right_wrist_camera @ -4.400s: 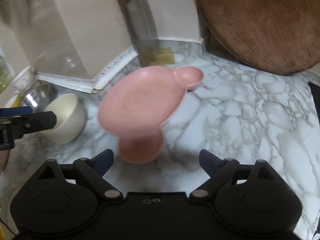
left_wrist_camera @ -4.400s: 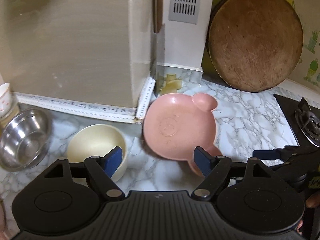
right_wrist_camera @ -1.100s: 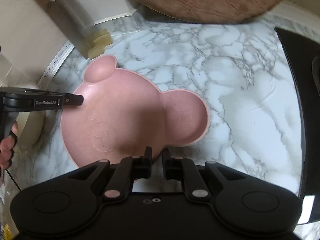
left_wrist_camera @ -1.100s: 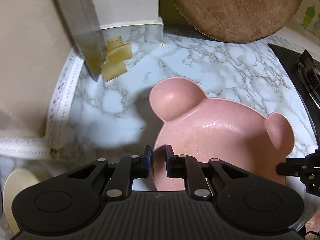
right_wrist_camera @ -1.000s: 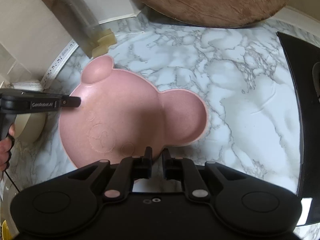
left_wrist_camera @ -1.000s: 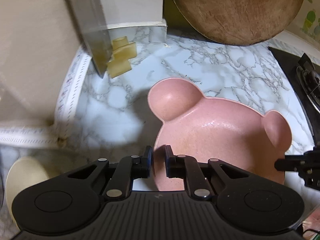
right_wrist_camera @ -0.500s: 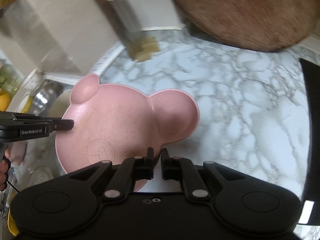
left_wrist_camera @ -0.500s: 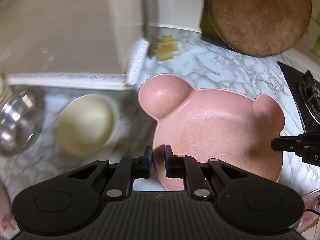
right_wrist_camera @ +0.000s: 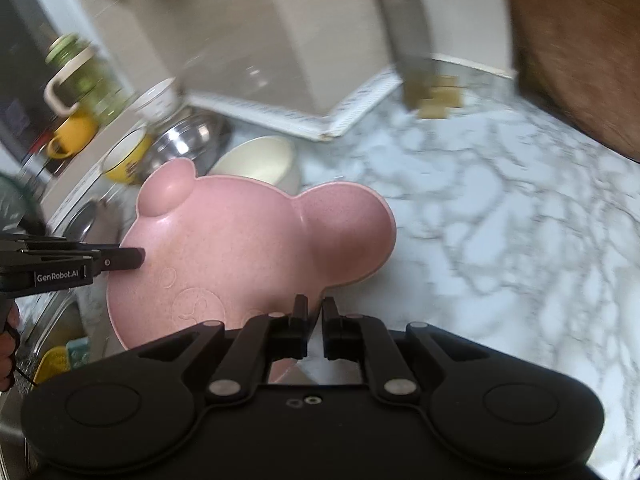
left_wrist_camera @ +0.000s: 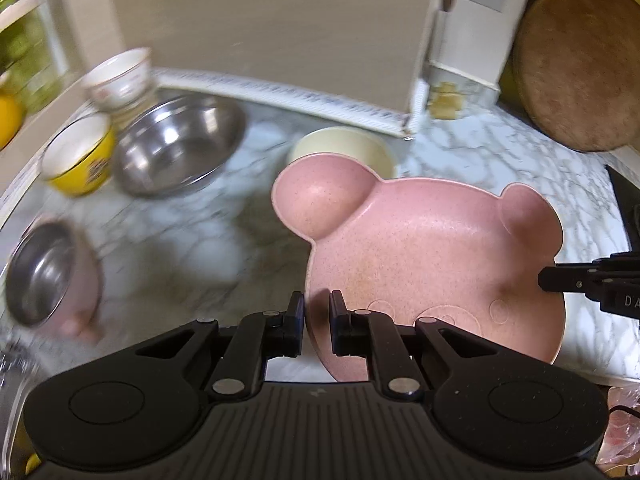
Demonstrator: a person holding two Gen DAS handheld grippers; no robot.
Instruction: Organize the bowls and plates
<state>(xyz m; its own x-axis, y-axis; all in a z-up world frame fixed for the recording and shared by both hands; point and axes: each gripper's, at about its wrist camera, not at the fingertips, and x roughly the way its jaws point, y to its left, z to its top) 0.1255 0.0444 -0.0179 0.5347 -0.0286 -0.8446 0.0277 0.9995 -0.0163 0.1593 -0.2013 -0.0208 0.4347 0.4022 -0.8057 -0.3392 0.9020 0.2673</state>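
A pink bear-shaped plate [left_wrist_camera: 432, 248] hangs above the marble counter, held from two sides. My left gripper [left_wrist_camera: 316, 310] is shut on its near rim below the larger ear. My right gripper [right_wrist_camera: 315, 314] is shut on the opposite rim; its fingers [left_wrist_camera: 560, 280] show at the plate's right edge in the left wrist view. The pink plate [right_wrist_camera: 240, 248] partly hides a cream bowl [left_wrist_camera: 340, 148] on the counter behind it. Further left are a large steel bowl [left_wrist_camera: 176, 144], a yellow bowl [left_wrist_camera: 80, 160], a white patterned bowl [left_wrist_camera: 120, 76] and a pink bowl with a steel inside [left_wrist_camera: 48, 276].
A beige cabinet block [left_wrist_camera: 260, 32] stands at the back. A round wooden board [left_wrist_camera: 580, 68] leans at the back right. A black stove edge [left_wrist_camera: 628, 208] lies at the right. A yellow mug [right_wrist_camera: 76, 132] and a green jar [right_wrist_camera: 80, 76] sit on a shelf at the left.
Both grippers have carried the pink plate up and to the left. The cream bowl now lies just behind it, and the steel, yellow and white bowls have come into view.
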